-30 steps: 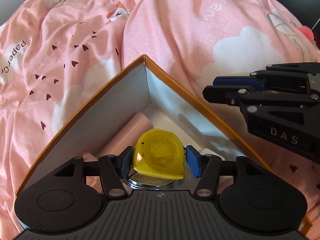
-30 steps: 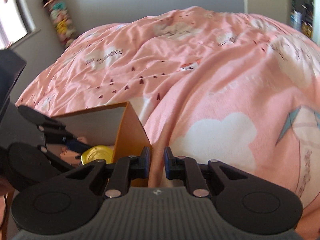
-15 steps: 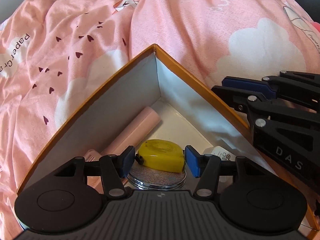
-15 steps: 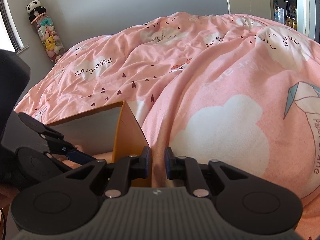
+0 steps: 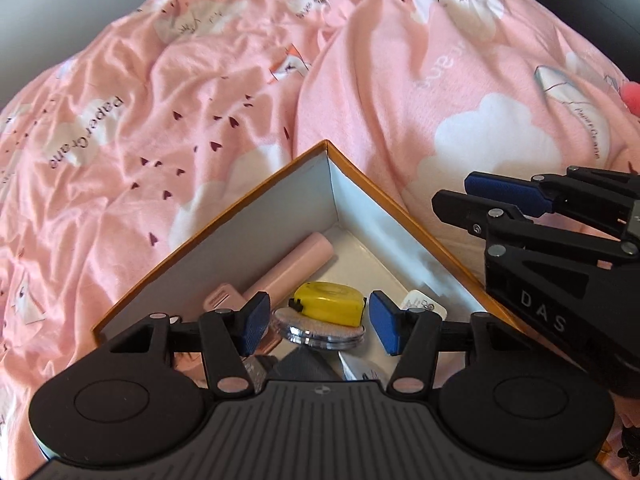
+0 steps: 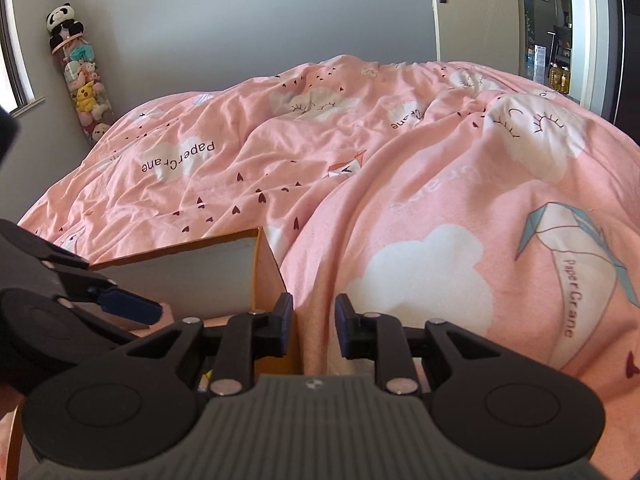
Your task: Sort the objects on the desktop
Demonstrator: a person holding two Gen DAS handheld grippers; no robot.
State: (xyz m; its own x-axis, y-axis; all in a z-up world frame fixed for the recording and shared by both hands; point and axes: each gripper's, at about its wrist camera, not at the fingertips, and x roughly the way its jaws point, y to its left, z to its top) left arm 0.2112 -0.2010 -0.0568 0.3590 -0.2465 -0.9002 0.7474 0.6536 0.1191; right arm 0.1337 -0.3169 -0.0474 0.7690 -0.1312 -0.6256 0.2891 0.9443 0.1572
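An orange box (image 5: 256, 248) with white inner walls sits on the pink bedding. In it a yellow tape measure (image 5: 328, 300) lies on a round clear-lidded case (image 5: 320, 336), beside a pink tube (image 5: 296, 264) and a pink clip (image 5: 220, 300). My left gripper (image 5: 318, 322) hovers open above the box. Its blue pads stand wide on either side of the tape measure without touching it. My right gripper (image 6: 314, 320) is just outside the box's right wall (image 6: 276, 272). Its jaws are opening from a narrow gap, with nothing held between them. It shows at the right in the left wrist view (image 5: 452, 192).
A white tag (image 5: 424, 306) lies by the box's right wall. Rumpled pink bedding (image 6: 400, 160) surrounds the box on all far sides. A tall tube of plush toys (image 6: 80, 80) stands in the room's left corner, and a door (image 6: 480, 8) is at the back right.
The yellow tape measure has dropped from between my left pads onto the round case. The left gripper has lifted away from the box. My right jaws have parted a little.
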